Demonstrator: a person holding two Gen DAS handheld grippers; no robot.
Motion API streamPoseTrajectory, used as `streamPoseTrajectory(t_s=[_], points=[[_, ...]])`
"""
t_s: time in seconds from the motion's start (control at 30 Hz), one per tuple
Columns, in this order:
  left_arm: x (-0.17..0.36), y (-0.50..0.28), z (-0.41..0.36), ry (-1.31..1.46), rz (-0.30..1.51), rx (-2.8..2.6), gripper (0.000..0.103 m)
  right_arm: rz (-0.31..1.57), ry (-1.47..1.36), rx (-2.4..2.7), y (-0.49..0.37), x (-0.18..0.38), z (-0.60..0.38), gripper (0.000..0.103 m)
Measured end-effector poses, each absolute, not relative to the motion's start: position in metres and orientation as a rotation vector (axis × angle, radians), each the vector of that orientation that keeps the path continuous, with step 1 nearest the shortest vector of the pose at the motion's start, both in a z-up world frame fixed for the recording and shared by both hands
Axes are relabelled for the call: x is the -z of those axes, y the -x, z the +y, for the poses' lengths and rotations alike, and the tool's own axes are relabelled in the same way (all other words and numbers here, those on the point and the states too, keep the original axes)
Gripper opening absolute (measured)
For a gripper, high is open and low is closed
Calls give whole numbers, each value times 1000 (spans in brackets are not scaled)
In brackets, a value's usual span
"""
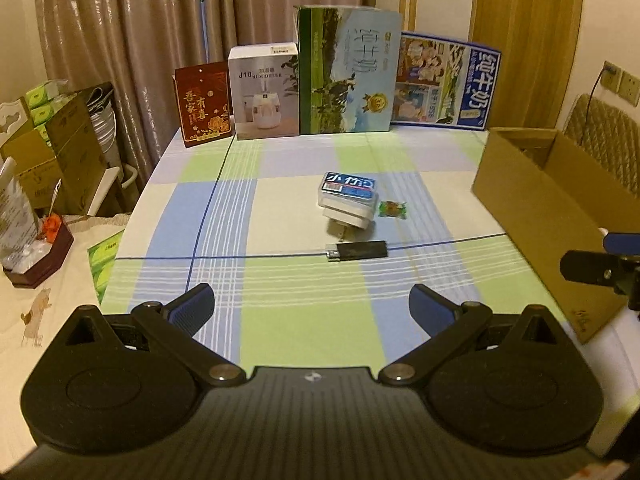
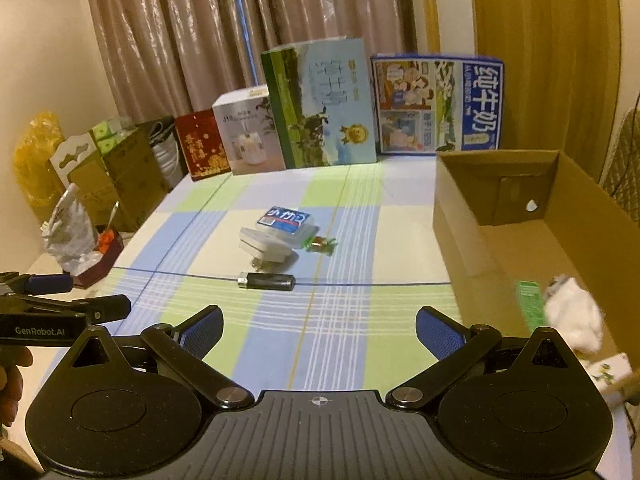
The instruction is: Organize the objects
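Observation:
On the checked tablecloth lie a black USB stick (image 1: 357, 250) (image 2: 267, 281), a white plug adapter (image 1: 347, 218) (image 2: 267, 251), a clear box with a blue label (image 1: 348, 190) (image 2: 285, 222) and a green-wrapped candy (image 1: 393, 209) (image 2: 320, 245), close together. My left gripper (image 1: 312, 306) hovers open near the front of the table, empty. My right gripper (image 2: 319, 332) is open and empty too, beside an open cardboard box (image 2: 516, 224) (image 1: 536, 204) at the right. Inside that box lie a green packet (image 2: 530, 304) and a white soft thing (image 2: 576, 320).
Upright cartons line the far edge: a red box (image 1: 204, 104), a humidifier box (image 1: 266, 92), a green milk carton (image 1: 348, 72) and a blue milk carton (image 1: 444, 80). Left of the table are stacked cardboard boxes (image 1: 60, 148) and a small tray (image 1: 36, 256). A hand (image 2: 10, 380) holds the left gripper.

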State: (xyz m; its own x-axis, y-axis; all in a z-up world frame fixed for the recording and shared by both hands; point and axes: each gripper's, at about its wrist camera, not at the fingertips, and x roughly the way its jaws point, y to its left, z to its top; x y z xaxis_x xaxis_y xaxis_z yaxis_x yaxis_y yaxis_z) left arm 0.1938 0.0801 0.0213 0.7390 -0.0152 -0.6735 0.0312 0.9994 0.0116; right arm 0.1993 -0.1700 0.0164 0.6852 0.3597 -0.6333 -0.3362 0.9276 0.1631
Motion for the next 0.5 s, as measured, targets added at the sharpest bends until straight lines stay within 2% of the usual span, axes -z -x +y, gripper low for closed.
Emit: streamPoseTrajectory(t_s=[0.1,0.23,0.5], points=[[-7,-213,84,-12,741,37,102,718,-20,-391,-216,-5,-160,99],[13,-233,88,-13,745,52,102,733,-9,-395,-239,14,-149,90],[40,-265,110,21,771,10,101,768,-23,-412,-274,58,-116,89]])
